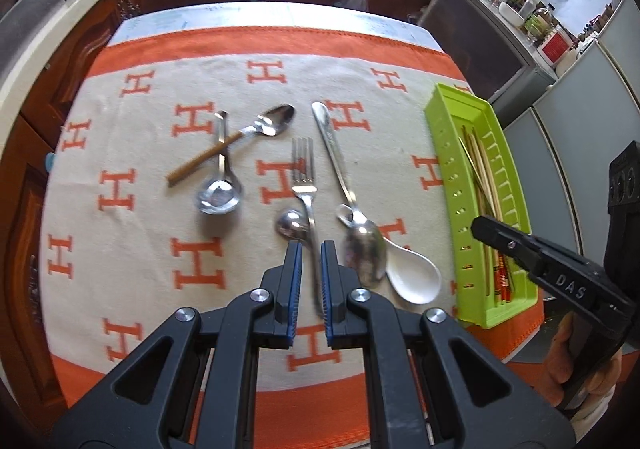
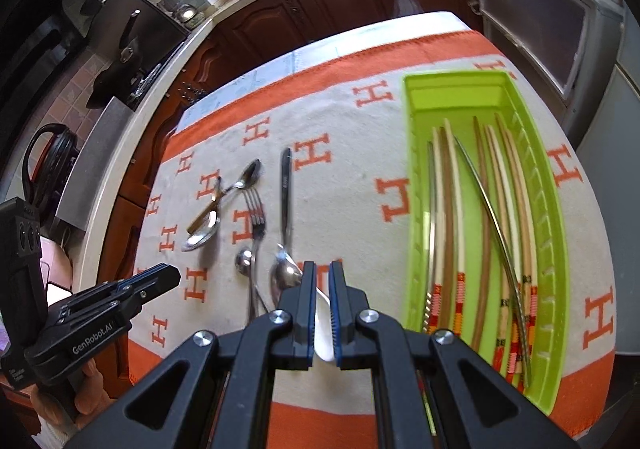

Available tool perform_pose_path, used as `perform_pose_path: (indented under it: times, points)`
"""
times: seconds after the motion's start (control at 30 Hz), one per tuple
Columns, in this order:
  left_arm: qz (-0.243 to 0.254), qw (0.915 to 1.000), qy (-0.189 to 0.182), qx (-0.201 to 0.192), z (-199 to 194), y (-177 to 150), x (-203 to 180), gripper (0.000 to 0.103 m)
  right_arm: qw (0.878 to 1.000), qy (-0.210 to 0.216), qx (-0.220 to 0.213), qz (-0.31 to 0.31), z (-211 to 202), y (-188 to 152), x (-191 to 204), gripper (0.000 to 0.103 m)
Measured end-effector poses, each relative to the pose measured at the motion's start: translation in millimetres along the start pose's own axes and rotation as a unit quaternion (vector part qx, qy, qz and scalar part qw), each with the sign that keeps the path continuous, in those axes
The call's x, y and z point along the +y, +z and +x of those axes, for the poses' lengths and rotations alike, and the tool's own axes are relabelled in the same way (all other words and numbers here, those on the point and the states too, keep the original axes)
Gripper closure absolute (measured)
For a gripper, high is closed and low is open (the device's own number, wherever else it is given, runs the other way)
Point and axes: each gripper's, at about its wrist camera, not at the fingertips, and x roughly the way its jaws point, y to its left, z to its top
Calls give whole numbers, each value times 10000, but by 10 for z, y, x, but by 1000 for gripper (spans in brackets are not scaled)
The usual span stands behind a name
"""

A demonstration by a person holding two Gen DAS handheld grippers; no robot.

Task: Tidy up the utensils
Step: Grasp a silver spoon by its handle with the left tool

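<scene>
Both grippers hover above the table with jaws nearly closed and nothing between the pads: the left gripper over the fork, the right gripper over the white ceramic spoon. Loose utensils lie on the cream-and-orange woven cloth, ahead of and below both claws, their long axes running mostly away from the cameras. The green plastic tray, slotted along its walls, sits on the right-hand side, parallel to them, and already holds chopsticks of wood and metal with banded ends. The right hand is the nearer to the tray. The large steel spoon overlaps the ceramic one; whether they touch is unclear in the motion blur. A wood-handled spoon lies crossed over a short steel ladle-spoon. Metal pieces are polished and slender.
</scene>
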Motion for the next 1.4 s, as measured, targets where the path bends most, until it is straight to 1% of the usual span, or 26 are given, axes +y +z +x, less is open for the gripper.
perform_pose_path:
  times: [0.1,0.2,0.33,0.4,0.5,0.57,0.67,0.73,0.83,0.9,1.0,1.07,1.13,1.2,1.3,1.4]
  points:
    - [125,9998,107,-78,-94,130,136,97,9998,62,7,-176,2,151,155,97]
    - [454,9982,310,-219,-177,293,251,97,9996,154,52,-248,48,310,276,97]
    - [998,9943,172,-346,-155,511,384,97,9988,379,113,-290,170,514,408,97]
    - [1242,9913,223,-374,-82,595,430,97,9984,486,191,-232,263,582,448,97]
    - [1419,9895,149,-243,115,709,525,96,9971,642,383,-119,466,652,491,97]
    - [1507,9884,96,-139,270,754,558,96,9963,677,519,-52,597,660,507,97]
    - [1693,9855,136,-10,491,766,556,96,9953,680,696,19,775,635,514,97]
    - [1905,9814,226,-29,604,746,514,96,9945,681,791,27,865,591,516,97]
    - [2333,9719,288,-122,738,723,426,96,9935,696,904,62,948,528,495,97]
    - [2508,9675,316,-107,824,725,385,96,9932,681,938,70,976,502,478,97]
    - [2677,9625,435,-15,992,766,371,96,9932,650,958,89,999,494,450,97]
    - [2697,9617,478,80,1103,805,390,96,9934,625,961,95,998,489,423,97]
    - [2715,9613,451,109,1160,832,413,96,9934,618,962,112,993,488,392,97]
    - [2825,9582,443,96,1179,849,404,96,9933,623,967,127,999,488,378,97]
    - [2996,9528,482,110,1208,853,364,96,9930,629,988,125,1017,483,380,97]
    - [3248,9443,505,138,1233,825,303,96,9929,626,1010,99,1031,473,382,97]
